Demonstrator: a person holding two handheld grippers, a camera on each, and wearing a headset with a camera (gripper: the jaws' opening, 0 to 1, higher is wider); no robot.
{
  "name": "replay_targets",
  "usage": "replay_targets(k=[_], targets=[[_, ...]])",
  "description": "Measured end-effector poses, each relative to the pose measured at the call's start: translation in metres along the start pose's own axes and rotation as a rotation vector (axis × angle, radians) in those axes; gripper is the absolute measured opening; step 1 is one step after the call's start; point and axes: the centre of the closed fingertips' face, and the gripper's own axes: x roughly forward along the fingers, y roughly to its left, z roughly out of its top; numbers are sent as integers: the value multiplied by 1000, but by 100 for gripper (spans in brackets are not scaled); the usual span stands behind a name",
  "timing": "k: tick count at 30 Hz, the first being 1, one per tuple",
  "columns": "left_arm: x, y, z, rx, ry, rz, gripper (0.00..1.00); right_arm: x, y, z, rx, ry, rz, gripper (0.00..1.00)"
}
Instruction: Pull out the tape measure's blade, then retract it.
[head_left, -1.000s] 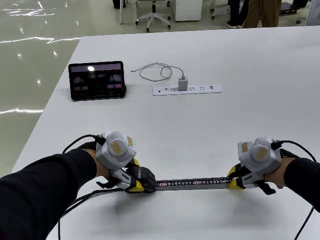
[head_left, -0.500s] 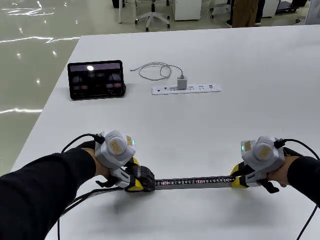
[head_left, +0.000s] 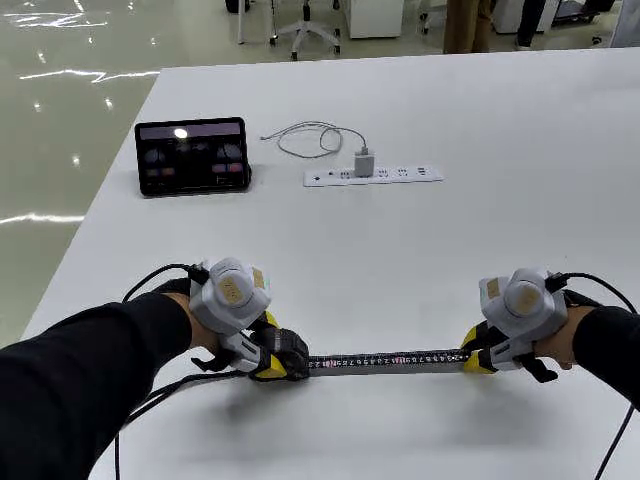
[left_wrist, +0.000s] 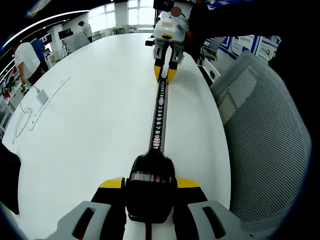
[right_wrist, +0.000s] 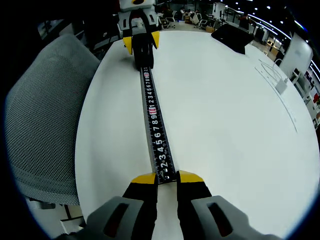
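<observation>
Head view: on a white table (head_left: 420, 260), a person in dark sleeves holds two grippers low over the near edge. The left gripper (head_left: 272, 366) is clamped on the black tape measure case (head_left: 288, 353), and the right gripper (head_left: 470, 361) pinches the far end of the blade (head_left: 385, 361), which runs straight between them just above the tabletop. A tablet (head_left: 192, 156) and a power strip (head_left: 375, 176) sit well beyond. Left gripper view: the yellow-tipped jaws grip the case (left_wrist: 150, 182) from both sides, and the numbered blade (left_wrist: 159, 117) leads away to the right gripper (left_wrist: 164, 74); a mesh chair (left_wrist: 265, 145) stands beside the table. Right gripper view: the jaws are closed on the blade's tip (right_wrist: 165, 172), and the strip runs back to the case (right_wrist: 142, 52). The blade looks well drawn out, so the return is probably next; it would go best with the case held firm and the right gripper travelling straight along the blade's line, low and slow, so the strip feeds in without kinking or snapping back. The end hook is hidden between the tips, any lock button on the case cannot be made out, and in the head view the gripper bodies cover most of the jaws.
</observation>
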Motion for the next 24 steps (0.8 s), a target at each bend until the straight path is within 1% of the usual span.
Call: replay_targets(k=[4,8,10,14,20,22,24], targets=[[0,0,0,0,-2,-2,32,0,-1,0,14,0,0,9],[0,0,1,-1,-1,-4,32,0,0,0,12,1,4,9],[0,0,1,0,-3,-3,32,1,0,2,-6,6,6,9],[0,0,1,2,0,-5,32,1,1,1,-14,28,15,10],[0,-1,1,4,-2,-7,32,1,2,1,-10,33,19,10],[0,-1,1,4,-2,-8,32,2,3,1,-32,45,18,11],[0,-1,1,7,0,-8,32,2,2,1,-33,54,16,11]])
